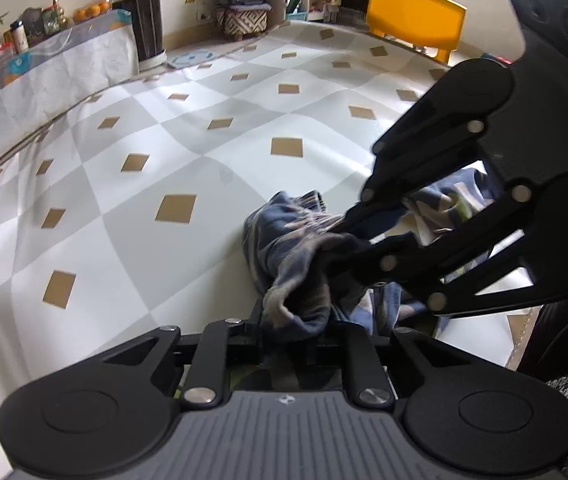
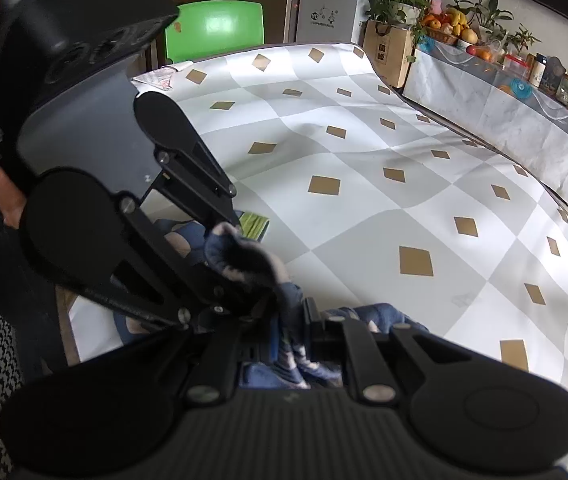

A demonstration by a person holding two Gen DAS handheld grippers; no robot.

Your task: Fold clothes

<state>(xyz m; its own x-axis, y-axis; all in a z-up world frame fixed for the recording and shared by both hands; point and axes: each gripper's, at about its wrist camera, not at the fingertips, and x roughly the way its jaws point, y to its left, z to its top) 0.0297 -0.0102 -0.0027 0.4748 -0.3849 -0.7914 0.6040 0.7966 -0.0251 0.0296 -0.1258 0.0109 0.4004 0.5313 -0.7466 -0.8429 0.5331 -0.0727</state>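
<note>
A crumpled blue patterned garment (image 1: 292,256) lies bunched at the near edge of a table covered with a white-and-grey checked cloth with tan diamonds (image 1: 132,184), in the lower middle of the left wrist view and at the lower left of the right wrist view. In the left wrist view the left gripper (image 1: 288,332) sits at the bottom centre, its jaws drawn close together on a fold of the garment that rises up between them. The right gripper (image 1: 336,240) reaches in from the right of that frame and pinches a bunched part of the same fabric at its tips. In the right wrist view the right gripper (image 2: 290,320) is at the bottom centre with blue cloth gathered between its nearly closed fingers, while the left gripper (image 2: 240,240) comes in from the upper left, its tips clamped on a raised wad of the garment (image 2: 244,256). A hand (image 2: 8,200) grips the left tool at the left edge. A yellow chair (image 1: 416,20) stands at the top right beyond the table in the left wrist view, a green chair (image 2: 216,32) at the top centre-left in the right wrist view.
</note>
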